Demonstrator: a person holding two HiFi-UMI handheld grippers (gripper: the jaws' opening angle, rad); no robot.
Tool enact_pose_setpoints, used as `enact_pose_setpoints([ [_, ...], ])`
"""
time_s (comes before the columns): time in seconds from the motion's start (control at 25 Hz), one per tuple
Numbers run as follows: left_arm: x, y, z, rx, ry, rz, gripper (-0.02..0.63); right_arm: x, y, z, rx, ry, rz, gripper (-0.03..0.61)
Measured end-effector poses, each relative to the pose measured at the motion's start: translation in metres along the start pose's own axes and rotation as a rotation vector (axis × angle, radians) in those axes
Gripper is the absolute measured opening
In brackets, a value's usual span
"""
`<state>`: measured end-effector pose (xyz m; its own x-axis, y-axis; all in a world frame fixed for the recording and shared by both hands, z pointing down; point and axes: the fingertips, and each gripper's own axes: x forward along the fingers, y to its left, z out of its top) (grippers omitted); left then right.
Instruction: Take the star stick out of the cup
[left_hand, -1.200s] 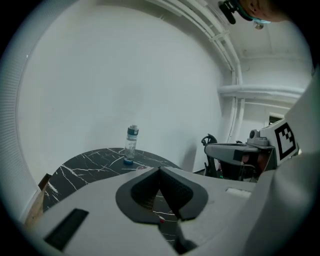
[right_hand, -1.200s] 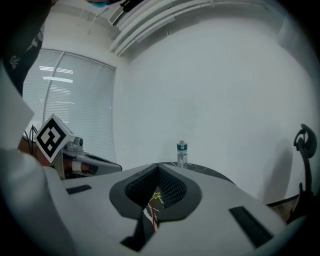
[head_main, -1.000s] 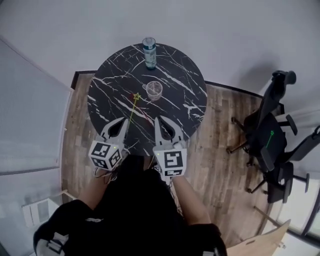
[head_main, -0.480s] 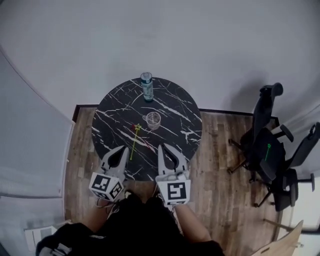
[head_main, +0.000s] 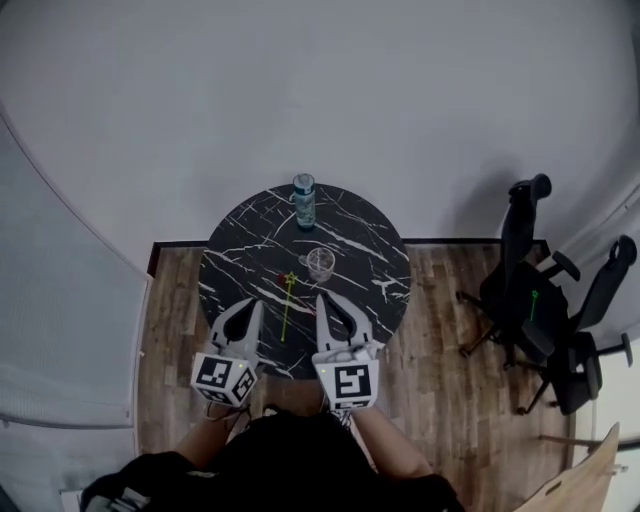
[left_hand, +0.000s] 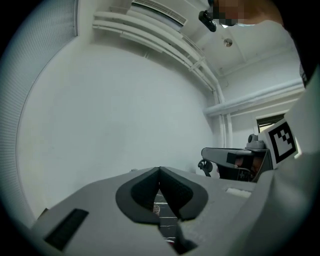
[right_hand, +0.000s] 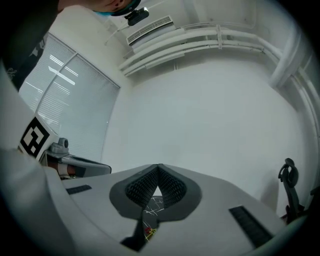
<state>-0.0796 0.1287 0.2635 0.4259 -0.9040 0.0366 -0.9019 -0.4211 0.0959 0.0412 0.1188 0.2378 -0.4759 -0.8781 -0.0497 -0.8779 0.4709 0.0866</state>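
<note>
No writing can be read anywhere. The water bottle wears a bluish label, but its print is too small to read, and each hand-held gripper carries only a cube with black and white square markers.

Compared with one second ago, the head view now takes in much more of the white wall, and the round worktop of black marble looks smaller. Both grippers were then over the near part of the worktop, and now they stand at its near edge. The stick lay beside the cup then too, at about the same place.

Counted, there is one worktop, one bottle, one clear cup, one star stick, two grippers and two black office chairs at the right on the wooden floor.

The star stick is out of the cup. It lies flat on the worktop, with its yellow star at the far end just beside the cup, to the cup's near left. Its thin green shaft runs toward the near edge, between the two grippers.

The left hand-held gripper has its jaws pressed together with nothing between them. The right hand-held gripper is also closed at the tips and empty; in its own view the stick shows only below, on the worktop.
</note>
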Motion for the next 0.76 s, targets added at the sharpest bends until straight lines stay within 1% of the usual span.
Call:
enact_pose_setpoints([
  [0.16,-0.003,0.009,0.009,0.085,-0.006,-0.014,-0.002,0.003,0.008,0.009,-0.032,-0.014,-0.019,-0.005],
  [0.24,-0.002,0.016,0.013,0.105,-0.009,-0.011,-0.002,0.003,0.007,0.01,-0.044,-0.014,-0.034,-0.005],
  [0.36,-0.002,0.019,0.019,0.096,-0.031,-0.021,-0.002,0.002,0.005,0.011,-0.054,-0.012,-0.054,-0.005],
  [0.56,0.001,0.011,0.016,0.061,-0.036,-0.046,-0.002,0.001,0.002,0.013,-0.058,-0.021,-0.066,-0.005],
  [0.76,0.006,0.013,0.025,0.082,-0.064,-0.061,-0.002,0.006,-0.001,0.022,-0.066,-0.055,-0.078,-0.005],
])
